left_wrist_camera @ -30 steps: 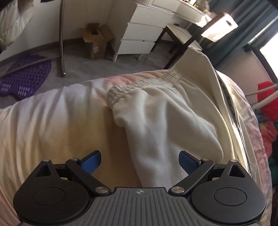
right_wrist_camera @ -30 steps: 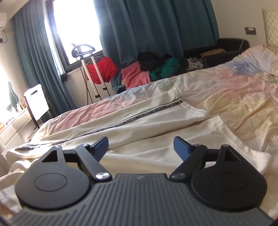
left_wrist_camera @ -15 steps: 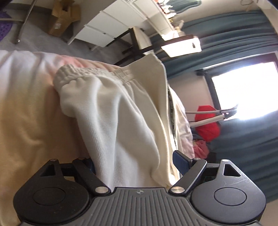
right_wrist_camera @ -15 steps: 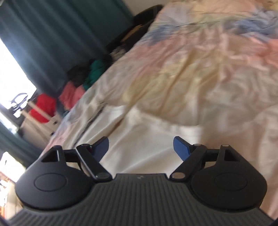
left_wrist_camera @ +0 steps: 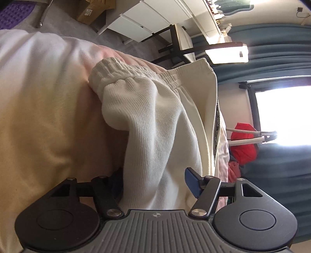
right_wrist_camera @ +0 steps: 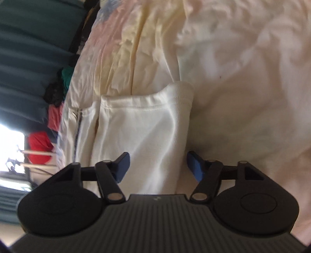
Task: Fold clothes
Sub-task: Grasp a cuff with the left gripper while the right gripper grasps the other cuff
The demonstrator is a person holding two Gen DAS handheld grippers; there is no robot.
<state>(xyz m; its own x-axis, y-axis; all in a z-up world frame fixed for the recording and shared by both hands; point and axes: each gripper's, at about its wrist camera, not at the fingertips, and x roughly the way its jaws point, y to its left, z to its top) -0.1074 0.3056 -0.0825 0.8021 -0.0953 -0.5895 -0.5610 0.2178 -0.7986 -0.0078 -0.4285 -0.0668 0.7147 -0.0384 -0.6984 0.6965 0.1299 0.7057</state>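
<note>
Cream sweatpants (left_wrist_camera: 155,120) with a black side stripe lie on the bed; their elastic waistband (left_wrist_camera: 124,68) is bunched at the bed's end. My left gripper (left_wrist_camera: 155,184) is open, its jaws wide on either side of a raised fold of the waist fabric; the left pad is half hidden by cloth. In the right wrist view the pant leg's hem end (right_wrist_camera: 147,120) lies between the open jaws of my right gripper (right_wrist_camera: 157,165), which is rolled sideways. A zip shows on the other leg (right_wrist_camera: 78,124).
The bed sheet (right_wrist_camera: 243,68) is pale pink and yellow and wrinkled. White drawers (left_wrist_camera: 147,23), a dark chair (left_wrist_camera: 178,44) and a cardboard box (left_wrist_camera: 93,9) stand beyond the bed's end. Piled clothes (right_wrist_camera: 40,146) and teal curtains (right_wrist_camera: 23,48) are by the window.
Both grippers have rolled sideways and moved in closer to the pants. The right one swung from looking across the bed to straddle the leg hem; the left one now straddles the waist fold.
</note>
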